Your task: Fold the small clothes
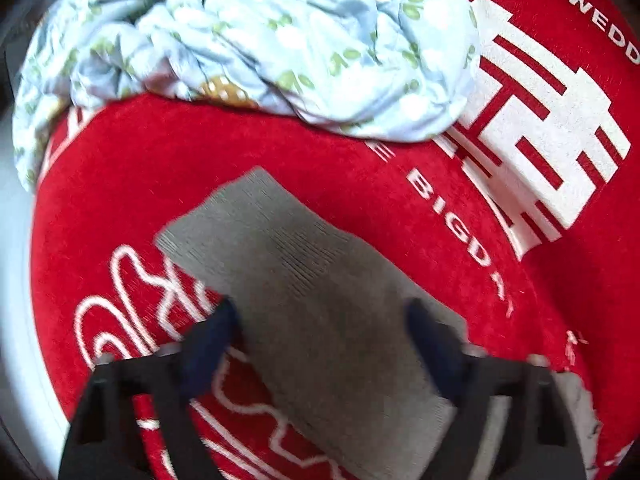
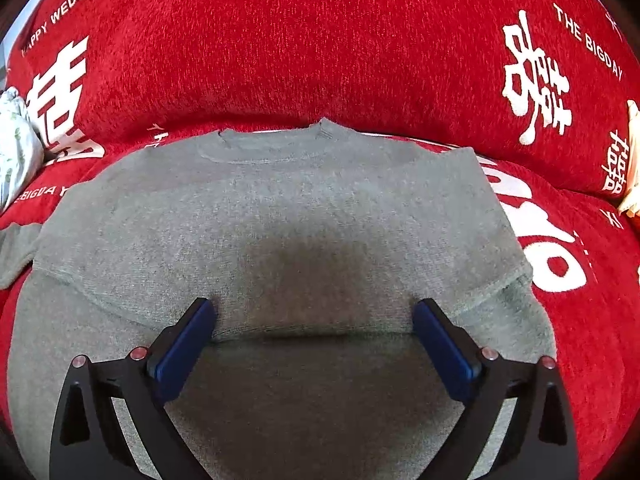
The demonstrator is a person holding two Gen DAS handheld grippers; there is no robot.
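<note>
A grey knit sweater point(image 2: 280, 216) lies flat on the red sofa cover point(image 2: 320, 48), its neckline point(image 2: 272, 140) on the far side. One sleeve point(image 2: 16, 248) trails off to the left. My right gripper point(image 2: 316, 312) hangs over the sweater's lower body, open, fingertips close to the fabric with a low crease between them. In the left wrist view the grey sleeve point(image 1: 288, 264) lies diagonally on the cover. My left gripper point(image 1: 322, 320) straddles it, open: one finger at the sleeve's left edge, the other over its right side, and the cloth lies flat, not pinched.
A crumpled light-blue floral cloth point(image 1: 240, 40) is heaped on the sofa beyond the sleeve; it also shows at the left edge as a pale bundle point(image 2: 16, 148). A cream object point(image 2: 632, 160) sits at the far right. The cover ends at a white surface point(image 1: 12, 280) on the left.
</note>
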